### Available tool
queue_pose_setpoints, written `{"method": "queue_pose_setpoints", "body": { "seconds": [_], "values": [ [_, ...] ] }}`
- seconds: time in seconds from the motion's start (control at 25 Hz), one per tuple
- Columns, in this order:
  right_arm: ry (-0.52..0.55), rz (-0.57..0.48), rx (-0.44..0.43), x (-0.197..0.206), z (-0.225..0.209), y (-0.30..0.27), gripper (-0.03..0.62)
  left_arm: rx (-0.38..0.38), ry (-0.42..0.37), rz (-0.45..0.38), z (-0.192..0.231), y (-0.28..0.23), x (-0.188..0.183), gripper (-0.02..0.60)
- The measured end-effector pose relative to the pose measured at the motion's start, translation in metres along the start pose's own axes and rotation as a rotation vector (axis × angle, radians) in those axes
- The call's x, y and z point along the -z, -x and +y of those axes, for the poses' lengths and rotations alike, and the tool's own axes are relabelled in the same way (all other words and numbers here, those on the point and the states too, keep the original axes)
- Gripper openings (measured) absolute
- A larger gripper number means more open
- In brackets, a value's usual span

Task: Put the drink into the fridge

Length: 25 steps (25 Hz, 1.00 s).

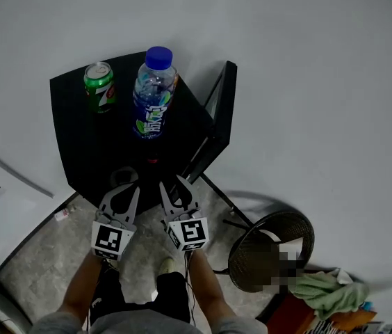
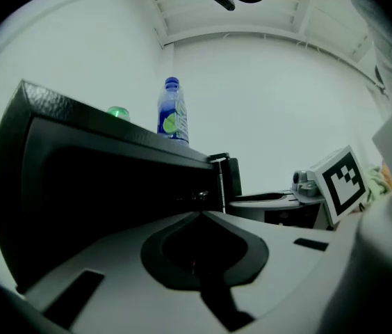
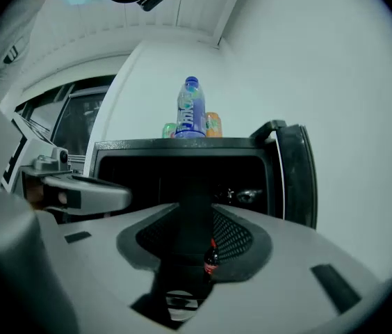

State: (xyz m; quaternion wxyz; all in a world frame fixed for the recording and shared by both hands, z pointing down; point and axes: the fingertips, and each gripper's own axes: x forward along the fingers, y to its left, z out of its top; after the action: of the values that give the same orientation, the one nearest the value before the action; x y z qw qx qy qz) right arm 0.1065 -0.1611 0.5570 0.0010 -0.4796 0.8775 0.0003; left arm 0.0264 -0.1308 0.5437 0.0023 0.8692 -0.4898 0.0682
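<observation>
A small black fridge (image 1: 105, 152) stands with its door (image 1: 218, 110) swung open to the right. On its top stand a blue-capped water bottle (image 1: 154, 92) and a green can (image 1: 100, 85); the right gripper view also shows an orange can (image 3: 214, 124) behind them. A small cola bottle (image 3: 210, 259) with a red label stands low inside the dark fridge (image 3: 182, 172), seen through the gap of my right gripper (image 3: 194, 211). That gripper (image 1: 175, 185) is open and empty in front of the fridge. My left gripper (image 1: 124, 183) hangs beside it, shut (image 2: 199, 216) and empty.
A round dark wicker basket (image 1: 272, 245) sits on the floor at the right, with a green cloth (image 1: 329, 292) beyond it. Thin black legs (image 1: 225, 204) run under the open door. A white wall backs the fridge. The person's legs are below the grippers.
</observation>
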Motion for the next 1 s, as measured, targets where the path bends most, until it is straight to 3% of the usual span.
{"method": "queue_pose_setpoints", "body": {
  "seconds": [0.52,1.0],
  "values": [
    [-0.015,0.040,0.055,-0.105,0.009,0.045,0.083,0.007,0.018,-0.003,0.004,0.048,-0.096,0.005],
    [-0.028,0.006,0.073,-0.166,0.026,0.069,0.040,0.010,0.008,-0.027,0.002,0.073,-0.146,0.005]
  ]
}}
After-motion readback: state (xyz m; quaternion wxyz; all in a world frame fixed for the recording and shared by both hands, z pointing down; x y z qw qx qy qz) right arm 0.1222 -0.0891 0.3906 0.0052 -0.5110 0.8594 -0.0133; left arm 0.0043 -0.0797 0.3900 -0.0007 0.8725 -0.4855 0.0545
